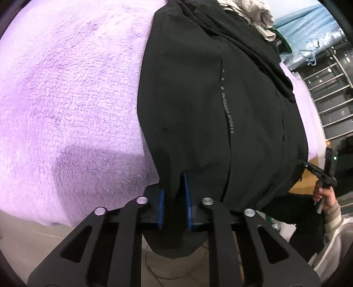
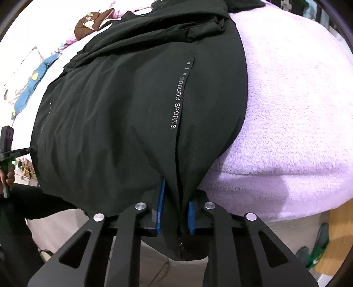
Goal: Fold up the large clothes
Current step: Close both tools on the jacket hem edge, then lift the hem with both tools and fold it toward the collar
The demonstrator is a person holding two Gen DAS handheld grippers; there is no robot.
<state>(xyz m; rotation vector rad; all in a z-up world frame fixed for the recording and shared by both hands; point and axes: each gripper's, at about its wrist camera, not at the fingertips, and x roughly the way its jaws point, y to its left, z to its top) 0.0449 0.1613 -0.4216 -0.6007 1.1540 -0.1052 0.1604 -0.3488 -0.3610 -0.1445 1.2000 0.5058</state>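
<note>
Black trousers point(image 1: 198, 106) with "OUTDOOR SPORTS" printed down a seam lie on a fluffy lilac blanket point(image 1: 66, 99). My left gripper point(image 1: 174, 194) is shut on the trousers' near hem, cloth bunched between its blue pads. In the right wrist view the same trousers point(image 2: 123, 114) lie on the blanket point(image 2: 297, 110), and my right gripper point(image 2: 176, 198) is shut on the hem at the other corner. The hem hangs over the bed's near edge. Each gripper shows at the side of the other's view: the right one point(image 1: 326, 174), the left one point(image 2: 8, 150).
A beige cloth point(image 1: 253, 15) lies beyond the trousers. A metal rack point(image 1: 331, 88) with a hanger stands to the right. Patterned bedding with blue and brown items point(image 2: 39, 72) lies at far left. Green slippers point(image 2: 315, 249) sit on the floor.
</note>
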